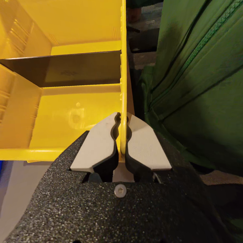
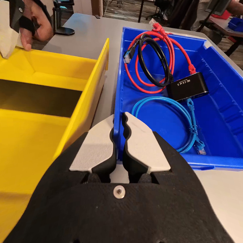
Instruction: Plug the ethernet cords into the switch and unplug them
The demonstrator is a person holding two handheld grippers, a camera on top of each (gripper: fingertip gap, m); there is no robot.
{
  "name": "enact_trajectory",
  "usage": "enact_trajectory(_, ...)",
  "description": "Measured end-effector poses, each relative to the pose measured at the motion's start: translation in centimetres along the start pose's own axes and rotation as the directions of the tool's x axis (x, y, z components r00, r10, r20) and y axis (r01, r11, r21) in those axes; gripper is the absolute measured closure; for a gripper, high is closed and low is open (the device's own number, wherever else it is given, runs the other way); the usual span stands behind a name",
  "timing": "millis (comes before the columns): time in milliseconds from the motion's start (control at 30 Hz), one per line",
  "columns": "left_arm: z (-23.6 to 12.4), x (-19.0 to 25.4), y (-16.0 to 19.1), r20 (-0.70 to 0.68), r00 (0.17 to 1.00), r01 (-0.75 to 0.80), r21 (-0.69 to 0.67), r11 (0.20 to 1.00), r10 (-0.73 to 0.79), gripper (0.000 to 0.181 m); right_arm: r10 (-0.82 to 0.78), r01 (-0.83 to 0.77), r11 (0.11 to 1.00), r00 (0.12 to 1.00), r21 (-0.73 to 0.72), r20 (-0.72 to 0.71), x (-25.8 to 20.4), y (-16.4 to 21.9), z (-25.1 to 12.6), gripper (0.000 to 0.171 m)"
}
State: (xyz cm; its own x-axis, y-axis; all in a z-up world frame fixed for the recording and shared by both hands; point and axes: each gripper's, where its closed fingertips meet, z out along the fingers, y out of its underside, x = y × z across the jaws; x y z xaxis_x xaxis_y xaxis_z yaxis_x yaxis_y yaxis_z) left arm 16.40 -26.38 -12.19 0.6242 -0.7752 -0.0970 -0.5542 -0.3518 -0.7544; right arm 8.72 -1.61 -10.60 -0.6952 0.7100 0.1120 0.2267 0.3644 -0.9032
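My left gripper [image 1: 123, 115] is shut on the right wall of a yellow bin [image 1: 59, 124], near its front corner. It also shows at the top left of the right wrist view [image 2: 5, 39], held by a hand [image 2: 36, 26]. My right gripper [image 2: 118, 114] is shut on the left wall of a blue bin [image 2: 223, 118], near its front corner. In the blue bin lies a black switch [image 2: 186, 85] with a red cord [image 2: 191, 69] and a blue cord [image 2: 190, 106] plugged in. A coiled black cord [image 2: 159, 84] ends at the switch.
The two bins stand side by side on a grey table [image 2: 92, 23]. A black divider [image 1: 78, 68] crosses the yellow bin. A green garment [image 1: 197, 78] hangs close on the left gripper's right. A black stand base [image 2: 64, 31] sits at the table's far side. My hands' fingertips stand some 25 cm from each other.
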Motion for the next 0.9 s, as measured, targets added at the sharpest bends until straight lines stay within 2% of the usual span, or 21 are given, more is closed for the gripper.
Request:
enact_trajectory(133,0.3,0.0,-0.6,0.007,1.0,0.025,0.021,0.999,-0.025,0.174,-0.009,0.009,1.0,1.0,0.011,-0.008,0.2,-0.6,1.1,0.166)
enact_trajectory(167,-0.1,0.0,-0.8,-0.006,0.999,0.044,0.049,0.998,-0.044,0.167,-0.011,0.011,1.0,1.0,-0.008,-0.022,0.3,-0.4,0.9,0.164)
enact_trajectory(233,-1.4,-0.2,-0.9,-0.021,0.997,0.079,0.093,0.992,-0.077,0.147,-0.031,0.025,0.998,0.995,-0.057,-0.097,1.4,-0.4,-0.3,0.142)
enact_trajectory(300,-3.4,-1.0,-1.3,-0.012,0.996,0.09,0.165,0.982,-0.089,0.136,-0.021,0.012,0.998,0.99,-0.059,-0.143,2.2,-0.8,-2.2,0.135)
enact_trajectory(400,-7.2,-4.1,-2.9,0.019,0.989,0.13,0.326,0.936,-0.144,0.129,0.002,-0.019,0.997,0.974,-0.071,-0.228,3.5,-0.5,-5.3,0.129)
enact_trajectory(467,-9.5,-8.4,-3.1,0.104,0.963,0.188,0.399,0.897,-0.248,0.128,0.041,-0.059,0.997,0.955,-0.051,-0.294,4.4,-0.4,-7.6,0.13)
enact_trajectory(533,-11.0,-13.9,-2.0,0.211,0.883,0.299,0.437,0.848,-0.42,0.125,0.105,-0.118,0.993,0.932,-0.015,-0.346,4.6,-0.6,-9.7,0.13)
enact_trajectory(633,-11.8,-20.9,1.5,0.284,0.699,0.494,0.472,0.73,-0.656,0.125,0.286,-0.314,0.949,0.837,0.018,-0.467,4.3,0.1,-13.0,0.13)
enact_trajectory(667,-11.7,-22.5,2.7,0.285,0.648,0.545,0.474,0.691,-0.706,0.124,0.363,-0.381,0.923,0.813,0.055,-0.455,3.1,-0.2,-13.7,0.125)
enact_trajectory(767,-11.4,-25.5,4.9,0.215,0.52,0.651,0.527,0.546,-0.827,0.115,0.55,-0.506,0.832,0.803,0.227,-0.228,-3.3,-3.6,-14.4,0.106)
enact_trajectory(800,-11.3,-25.8,5.5,0.2,0.489,0.672,0.535,0.513,-0.849,0.115,0.589,-0.544,0.804,0.782,0.239,-0.203,-5.1,-3.9,-14.6,0.103)
enact_trajectory(900,-11.0,-26.2,7.3,0.278,0.46,0.694,0.479,0.537,-0.843,0.116,0.648,-0.631,0.755,0.679,0.177,-0.344,-8.2,-1.7,-14.4,0.097)
